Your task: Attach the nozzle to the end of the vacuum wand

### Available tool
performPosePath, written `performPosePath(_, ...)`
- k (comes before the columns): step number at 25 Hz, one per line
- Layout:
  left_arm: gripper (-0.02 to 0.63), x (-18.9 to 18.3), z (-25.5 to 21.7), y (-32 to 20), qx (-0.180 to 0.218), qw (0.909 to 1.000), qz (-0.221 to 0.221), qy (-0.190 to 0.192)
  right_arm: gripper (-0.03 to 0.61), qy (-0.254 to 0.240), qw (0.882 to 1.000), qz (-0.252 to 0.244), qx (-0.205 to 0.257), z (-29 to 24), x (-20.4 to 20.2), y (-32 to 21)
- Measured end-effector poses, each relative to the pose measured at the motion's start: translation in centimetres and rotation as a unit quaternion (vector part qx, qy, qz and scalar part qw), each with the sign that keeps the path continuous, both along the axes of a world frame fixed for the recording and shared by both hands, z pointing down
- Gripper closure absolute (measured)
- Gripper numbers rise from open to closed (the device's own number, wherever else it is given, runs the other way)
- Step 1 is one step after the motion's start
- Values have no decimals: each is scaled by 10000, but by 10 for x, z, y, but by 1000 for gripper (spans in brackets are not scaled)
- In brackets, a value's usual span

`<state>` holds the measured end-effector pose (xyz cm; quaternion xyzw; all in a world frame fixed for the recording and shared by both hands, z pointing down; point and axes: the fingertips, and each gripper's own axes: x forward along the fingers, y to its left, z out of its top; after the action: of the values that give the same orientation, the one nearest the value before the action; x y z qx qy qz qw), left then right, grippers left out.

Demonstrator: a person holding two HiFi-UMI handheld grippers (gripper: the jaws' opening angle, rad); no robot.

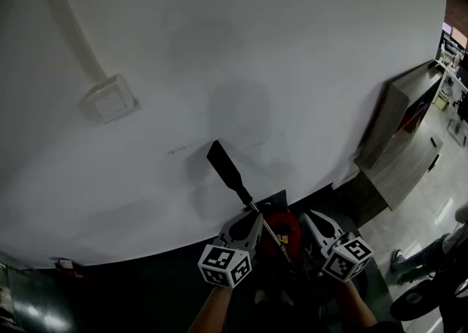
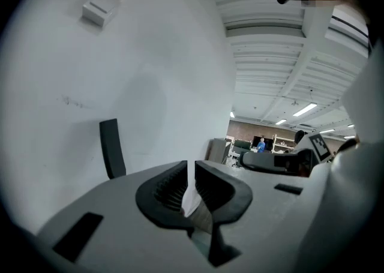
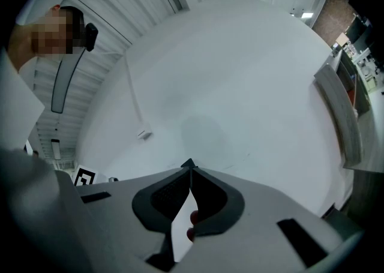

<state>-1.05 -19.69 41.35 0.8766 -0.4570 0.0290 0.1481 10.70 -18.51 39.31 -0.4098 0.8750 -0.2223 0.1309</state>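
The left gripper (image 1: 246,220) has its jaws narrow, closed on the wand (image 1: 272,240). The right gripper (image 1: 314,220) has its jaws together at the tips, beside the red vacuum body (image 1: 287,226). The black nozzle (image 1: 223,165) sits on the upper wand end, tilted up-left against the white wall (image 1: 219,61).

Matt black plastic nozzle (image 1: 224,166), shiny metal wand (image 1: 268,231), smooth white wall (image 1: 278,46)
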Motion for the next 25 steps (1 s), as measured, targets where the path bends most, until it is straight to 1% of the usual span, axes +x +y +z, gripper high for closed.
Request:
performPosePath(2, 602, 6, -17, 9, 175, 9998, 68, 33, 554, 12, 10000, -19, 77, -6, -2, 4)
performPosePath(3, 609, 8, -24, 13, 246, 9996, 85, 84, 555, -2, 9999, -19, 107, -9, -4, 6)
performPosePath(7, 609, 13, -45, 23, 439, 9988, 117, 183, 560, -52, 9998, -49, 175, -15, -11, 10)
performPosePath(10, 609, 13, -53, 25, 537, 9983, 129, 183, 560, -89, 9997, -78, 215, -22, -17, 10)
performPosePath(16, 610, 11, -56, 25, 575, 9981, 94, 212, 560, -118, 9995, -131, 276, -27, -21, 9)
performPosePath(25, 609, 1, -47, 20, 475, 9988, -7, 151, 560, -155, 9994, -184, 267, -26, -29, 0)
